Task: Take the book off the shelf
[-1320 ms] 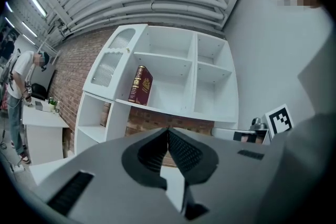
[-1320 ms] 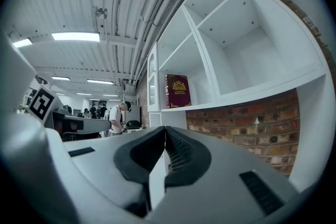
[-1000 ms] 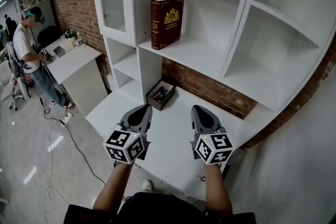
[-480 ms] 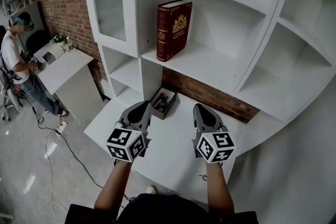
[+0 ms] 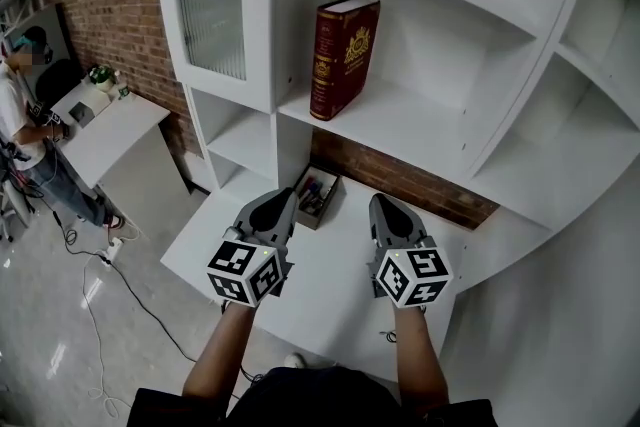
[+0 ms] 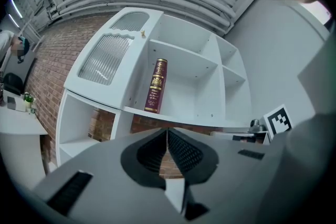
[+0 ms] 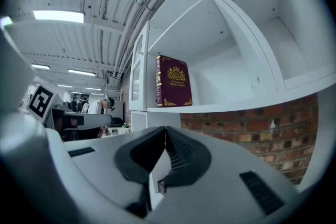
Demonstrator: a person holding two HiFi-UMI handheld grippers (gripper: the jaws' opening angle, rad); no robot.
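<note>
Nearest are the person's two bare forearms, each ending in a tool held low over the white bench (image 5: 330, 300). The left tool (image 5: 283, 199) has its jaws pressed together with nothing between them; in the left gripper view (image 6: 167, 131) the ribbed pads meet along one line. The right tool (image 5: 381, 204) is the same, jaws closed tight and empty, as the right gripper view (image 7: 165, 130) shows. The two tools lie side by side, a little apart, both pointing away toward the shelf unit, and each carries its marker cube at the near end.

Just beyond the left tool's tips, at the far edge of the bench, sits a small dark open box (image 5: 316, 196) holding a few small coloured things too small to name. Behind it runs a strip of brick wall (image 5: 400, 177).

Above that is the white shelf (image 5: 410, 125). The book (image 5: 343, 57), dark red with gold print on spine and cover, stands upright at the left end of this shelf, well apart from both tools. To its left hangs a ribbed-glass cabinet door (image 5: 210, 7).

Far left, a person (image 5: 25, 130) stands at a second white table (image 5: 105, 127).
</note>
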